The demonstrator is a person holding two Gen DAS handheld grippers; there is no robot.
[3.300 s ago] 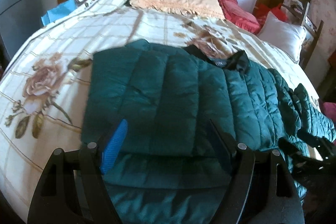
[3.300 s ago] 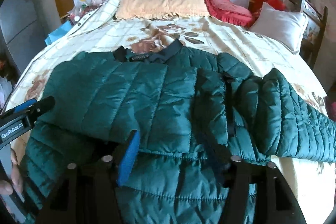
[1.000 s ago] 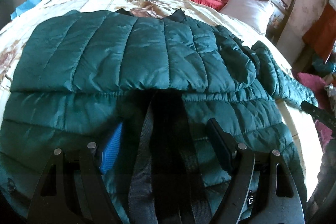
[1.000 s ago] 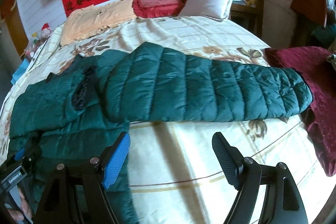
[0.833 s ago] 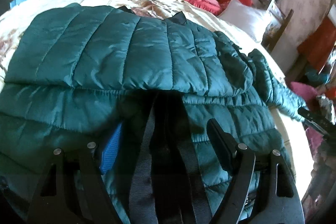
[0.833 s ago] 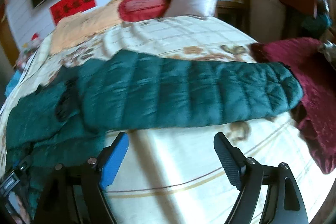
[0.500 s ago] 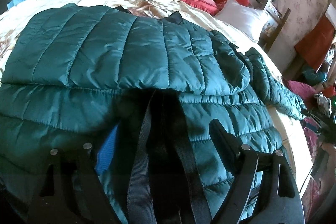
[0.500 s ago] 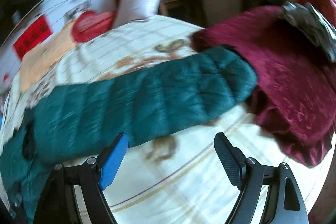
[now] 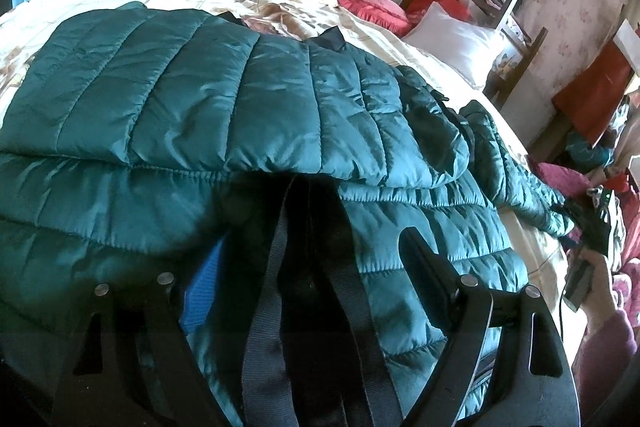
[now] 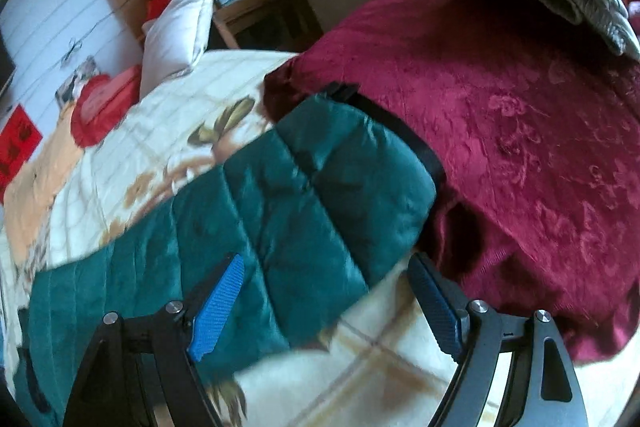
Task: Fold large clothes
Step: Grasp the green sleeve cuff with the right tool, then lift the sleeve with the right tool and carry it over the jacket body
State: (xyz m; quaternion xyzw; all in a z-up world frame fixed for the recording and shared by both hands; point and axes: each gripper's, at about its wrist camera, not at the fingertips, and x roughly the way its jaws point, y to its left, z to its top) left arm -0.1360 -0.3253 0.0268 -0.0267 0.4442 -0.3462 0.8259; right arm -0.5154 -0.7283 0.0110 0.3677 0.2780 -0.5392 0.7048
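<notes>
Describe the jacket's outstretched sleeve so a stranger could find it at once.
Start at the bed with its cream floral cover. The green quilted sleeve lies flat across it. Its black-trimmed cuff touches the dark red velvet blanket, and it alone is puffy and teal.

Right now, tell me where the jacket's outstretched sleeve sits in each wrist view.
Left wrist view: the outstretched sleeve runs along the right edge of the jacket, towards the picture's right side.
Right wrist view: the sleeve fills the centre, slanting from lower left to its cuff at upper right.
Shared landmark: the white pillow at the bed's head.
</notes>
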